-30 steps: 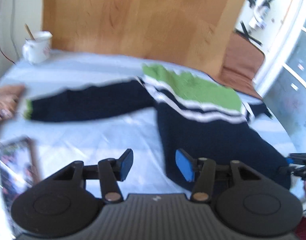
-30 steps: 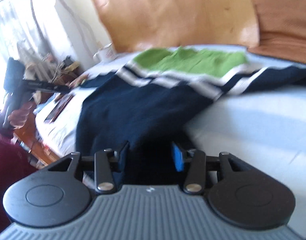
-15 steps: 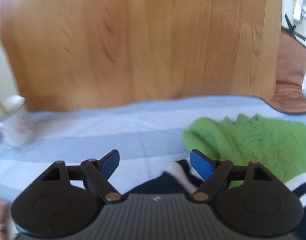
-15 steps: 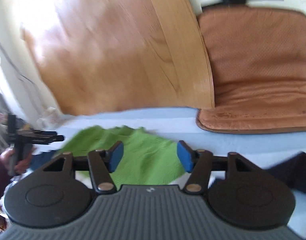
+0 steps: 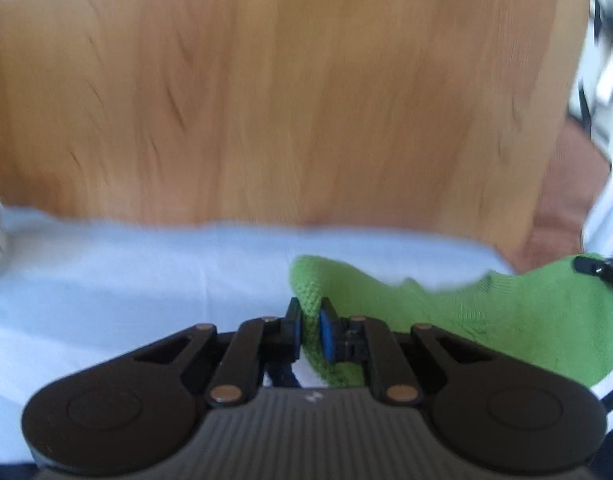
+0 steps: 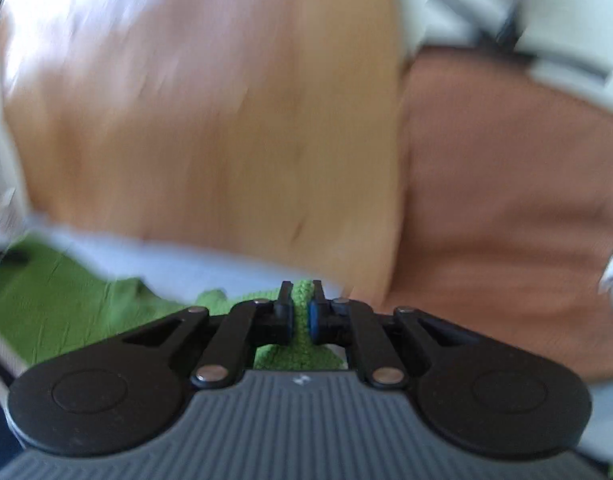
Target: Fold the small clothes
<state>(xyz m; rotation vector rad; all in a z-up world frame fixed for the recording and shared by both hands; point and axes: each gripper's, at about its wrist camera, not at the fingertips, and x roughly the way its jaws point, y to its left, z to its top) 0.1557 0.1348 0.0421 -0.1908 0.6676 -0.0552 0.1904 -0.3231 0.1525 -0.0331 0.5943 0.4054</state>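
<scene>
While both claws pinch the green knit yoke of the sweater [image 5: 486, 320] at its far corners, left gripper [image 5: 309, 330] and right gripper [image 6: 300, 316] each clamped tight on cloth, folding looks barely begun: garment on the pale blue sheet [image 5: 126, 280] before the wooden headboard [image 5: 286, 100], grips taken, no fold visible. Navy body and sleeves sit mostly below frame; right wrist view is motion-blurred.

I see a wooden headboard [image 5: 290, 92] filling most of my view, upright behind the pale blue sheet [image 5: 126, 280]. Right of the headboard sits a brown cushion [image 6: 506, 220], and above that a white wall [image 6: 466, 4] in daylight.
</scene>
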